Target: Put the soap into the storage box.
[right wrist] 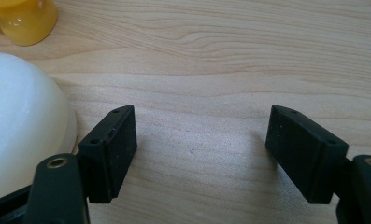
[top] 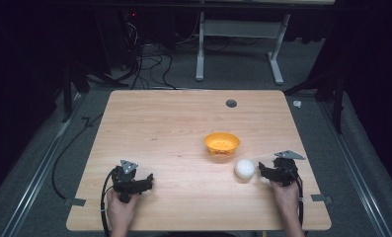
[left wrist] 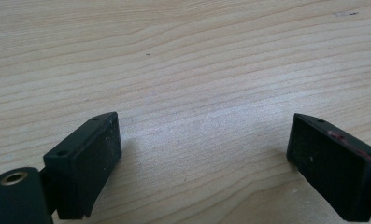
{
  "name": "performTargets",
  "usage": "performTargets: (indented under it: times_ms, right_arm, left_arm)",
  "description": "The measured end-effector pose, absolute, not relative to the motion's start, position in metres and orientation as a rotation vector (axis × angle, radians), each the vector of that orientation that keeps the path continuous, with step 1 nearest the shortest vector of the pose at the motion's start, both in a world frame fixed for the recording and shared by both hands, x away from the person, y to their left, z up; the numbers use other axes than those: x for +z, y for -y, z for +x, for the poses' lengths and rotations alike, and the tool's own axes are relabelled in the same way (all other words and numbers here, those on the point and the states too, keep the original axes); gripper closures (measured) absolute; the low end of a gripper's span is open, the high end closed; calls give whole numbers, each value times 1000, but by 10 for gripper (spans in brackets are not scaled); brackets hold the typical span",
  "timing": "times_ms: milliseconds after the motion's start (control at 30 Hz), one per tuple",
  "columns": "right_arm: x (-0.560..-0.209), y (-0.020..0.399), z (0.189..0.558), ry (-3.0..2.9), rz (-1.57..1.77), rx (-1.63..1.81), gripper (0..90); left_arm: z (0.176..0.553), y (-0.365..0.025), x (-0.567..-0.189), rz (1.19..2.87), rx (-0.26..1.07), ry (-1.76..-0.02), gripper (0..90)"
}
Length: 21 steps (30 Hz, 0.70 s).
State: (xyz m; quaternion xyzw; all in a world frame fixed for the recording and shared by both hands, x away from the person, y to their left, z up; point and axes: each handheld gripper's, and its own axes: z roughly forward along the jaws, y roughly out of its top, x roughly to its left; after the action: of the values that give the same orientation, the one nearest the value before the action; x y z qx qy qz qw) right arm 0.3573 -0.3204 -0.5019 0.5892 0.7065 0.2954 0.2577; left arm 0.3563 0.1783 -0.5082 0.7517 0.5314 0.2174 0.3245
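Note:
An orange bowl (top: pixel 222 143) stands upright right of the table's middle. A white bowl (top: pixel 245 169) lies upside down just in front of it, to the right. My right gripper (top: pixel 263 172) rests on the table beside the white bowl's right side, jaws open over bare wood (right wrist: pixel 202 140); the white bowl (right wrist: pixel 24 126) bulges just outside its left jaw and the orange bowl (right wrist: pixel 26 18) peeks in at the top left. My left gripper (top: pixel 148 180) lies near the front left of the table, open (left wrist: pixel 204 144), with nothing between its jaws.
The wooden table (top: pixel 174 123) has a grey cable grommet (top: pixel 231 103) near its far edge. A white desk frame (top: pixel 238 44) and loose cables (top: pixel 149 64) sit on the floor beyond the table. Tape tabs mark the front corners.

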Motion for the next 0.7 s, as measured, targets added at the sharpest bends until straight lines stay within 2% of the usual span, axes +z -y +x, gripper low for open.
performTargets:
  times_ms: [300, 700]
  right_arm:
    - [-501, 325, 356, -1921, 1601, 826, 288]
    - [-492, 325, 339, -1922, 1574, 890, 288]
  left_arm:
    - [357, -178, -508, 1970, 572, -1394, 104]
    - [356, -178, -508, 1973, 570, -1389, 104]
